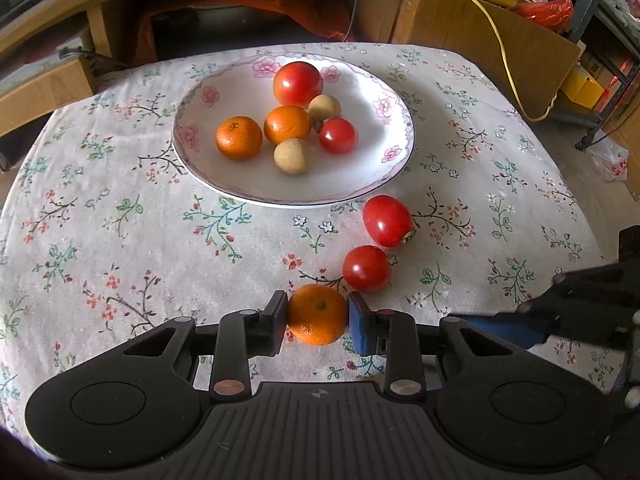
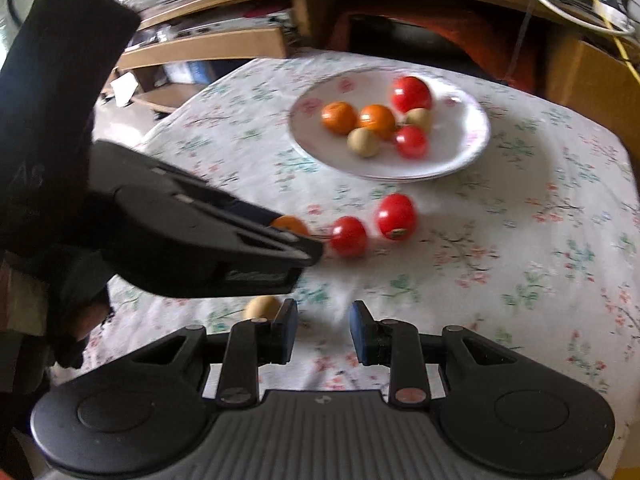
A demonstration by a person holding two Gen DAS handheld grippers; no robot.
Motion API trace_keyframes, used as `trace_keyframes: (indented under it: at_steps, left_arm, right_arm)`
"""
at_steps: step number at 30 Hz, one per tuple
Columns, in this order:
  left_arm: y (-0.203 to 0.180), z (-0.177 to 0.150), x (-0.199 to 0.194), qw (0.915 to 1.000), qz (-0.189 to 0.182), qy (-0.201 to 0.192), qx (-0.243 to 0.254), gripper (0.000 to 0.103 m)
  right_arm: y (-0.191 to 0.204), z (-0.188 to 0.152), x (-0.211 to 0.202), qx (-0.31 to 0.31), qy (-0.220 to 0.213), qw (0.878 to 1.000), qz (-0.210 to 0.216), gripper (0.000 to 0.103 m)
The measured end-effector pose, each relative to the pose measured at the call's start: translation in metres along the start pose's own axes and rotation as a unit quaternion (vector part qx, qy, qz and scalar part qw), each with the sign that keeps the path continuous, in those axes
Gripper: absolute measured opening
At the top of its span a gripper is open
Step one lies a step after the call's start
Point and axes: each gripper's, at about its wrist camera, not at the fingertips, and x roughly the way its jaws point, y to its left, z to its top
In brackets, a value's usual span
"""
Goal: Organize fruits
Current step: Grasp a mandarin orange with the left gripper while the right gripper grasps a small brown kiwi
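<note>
Left gripper (image 1: 317, 315) clamped on a mandarin (image 1: 317, 314) near two tomatoes (image 1: 367, 268), short of the plate (image 1: 394, 168). Right gripper (image 2: 323, 330) empty, jaws apart. Best lifted clear before carrying over the rim.

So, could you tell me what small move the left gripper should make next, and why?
Probably lift the orange and carry it forward to the plate. The left gripper has its jaws closed on the orange, which sits low over the tablecloth, and the plate already holds two oranges among other fruit.
</note>
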Motion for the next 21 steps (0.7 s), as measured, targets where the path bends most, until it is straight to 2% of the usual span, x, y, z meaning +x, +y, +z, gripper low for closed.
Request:
trace_keyframes:
  at_steps: [8,21]
  left_arm:
    - [0.011,-0.003,-0.007,0.9999,0.003,-0.002,-0.015,0.039]
    - [0.035,-0.004,-0.018,0.9987,-0.002,-0.017,-0.049,0.039]
  right_arm:
    - [0.013,-0.002,0.015,-0.015,0.011,1.000,0.021,0.030]
    - [0.027,0.010,0.020,-0.026,-0.016,0.998,0.057,0.031]
